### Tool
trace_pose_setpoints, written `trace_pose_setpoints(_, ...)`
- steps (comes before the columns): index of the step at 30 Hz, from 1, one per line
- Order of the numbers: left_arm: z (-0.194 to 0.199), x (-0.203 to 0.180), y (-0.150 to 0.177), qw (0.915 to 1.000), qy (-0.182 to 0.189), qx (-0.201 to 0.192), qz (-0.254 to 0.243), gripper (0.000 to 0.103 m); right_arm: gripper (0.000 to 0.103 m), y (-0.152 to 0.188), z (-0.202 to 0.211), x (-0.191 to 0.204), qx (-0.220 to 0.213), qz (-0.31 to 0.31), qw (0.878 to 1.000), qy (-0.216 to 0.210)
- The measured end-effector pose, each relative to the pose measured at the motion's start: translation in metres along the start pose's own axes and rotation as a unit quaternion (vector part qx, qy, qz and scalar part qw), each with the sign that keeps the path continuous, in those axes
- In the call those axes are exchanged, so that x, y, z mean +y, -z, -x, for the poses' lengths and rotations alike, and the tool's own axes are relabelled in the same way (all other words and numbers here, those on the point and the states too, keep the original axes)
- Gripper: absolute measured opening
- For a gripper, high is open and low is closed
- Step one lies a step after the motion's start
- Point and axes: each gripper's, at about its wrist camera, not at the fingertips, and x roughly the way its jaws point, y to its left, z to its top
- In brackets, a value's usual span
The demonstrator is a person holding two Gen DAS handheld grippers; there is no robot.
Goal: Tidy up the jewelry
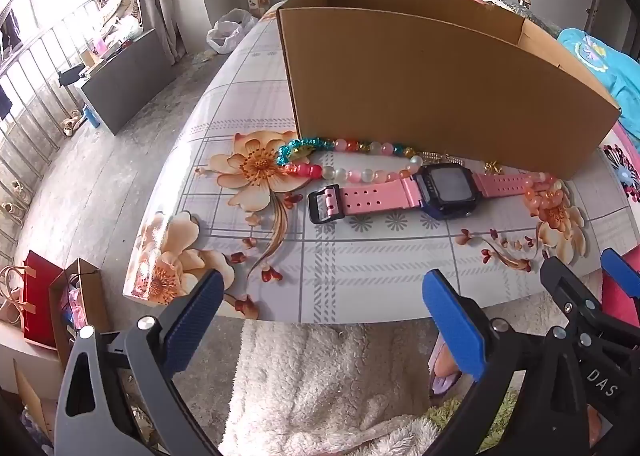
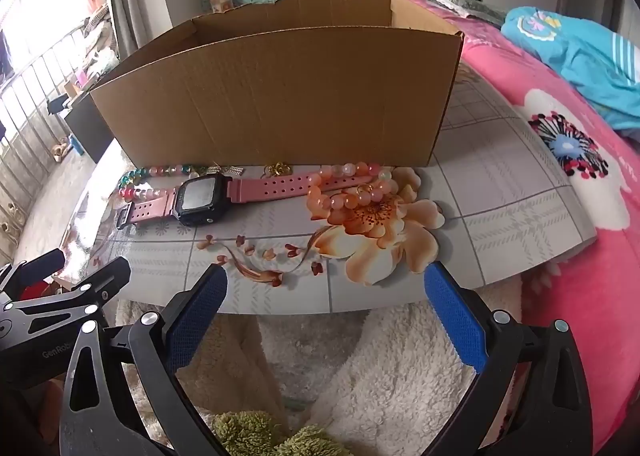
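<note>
Blue ribbed pads line both tools, and each stands spread as wide as it goes with nothing between the pads. At the bottom of the left wrist view the left tool (image 1: pixel 322 312) hangs over a white fleecy garment just short of the worktop (image 1: pixel 360 280) edge; the right tool (image 2: pixel 326 294) holds the same pose in its own view, both tipped downward toward the jewelry, which reads as a ready stance before any pick.

Past the worktop's flowered covering, across the middle of the frame, a pink-strapped watch (image 1: pixel 404 192) lies flat with its strap stretched out, so either strap end offers an easy pinch. Behind it a multicoloured bead bracelet (image 1: pixel 344 160) lies at the left, and an orange bead bracelet (image 2: pixel 352 188) curls over the watch's right strap end, touching it. Small gold pieces (image 2: pixel 278 169) lie against the box foot; whether they are earrings or charms I cannot quite tell.

Farthest, filling the upper middle, an open cardboard box (image 1: pixel 440 80) stands just behind the row, probably the place the pieces are meant to go. Nothing can be seen inside it from here, so the sorting looks not yet begun.
</note>
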Motion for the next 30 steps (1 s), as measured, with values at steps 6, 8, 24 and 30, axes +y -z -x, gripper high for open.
trace_pose_setpoints(6,0.0,0.0,0.0,1.0,-0.005,0.005,-0.003,0.098,0.095,-0.002,0.0,0.002,0.002,-0.001,1.0,-0.001)
trace_pose_setpoints(8,0.0,0.001,0.001,1.0,-0.002,0.006,0.0,0.098,0.095,-0.003,0.001,0.002,0.003,-0.002,1.0,-0.002)
trace_pose_setpoints(24,-0.005,0.008,0.004,0.9999,-0.003,0.015,0.005,0.098,0.095,-0.004,0.0,0.001,0.001,0.001,1.0,-0.003)
trace_pose_setpoints(30,-0.006,0.009,0.004,0.9998,-0.003,0.017,0.006,0.098,0.095,-0.005,0.0,0.002,0.002,0.001,1.0,-0.003)
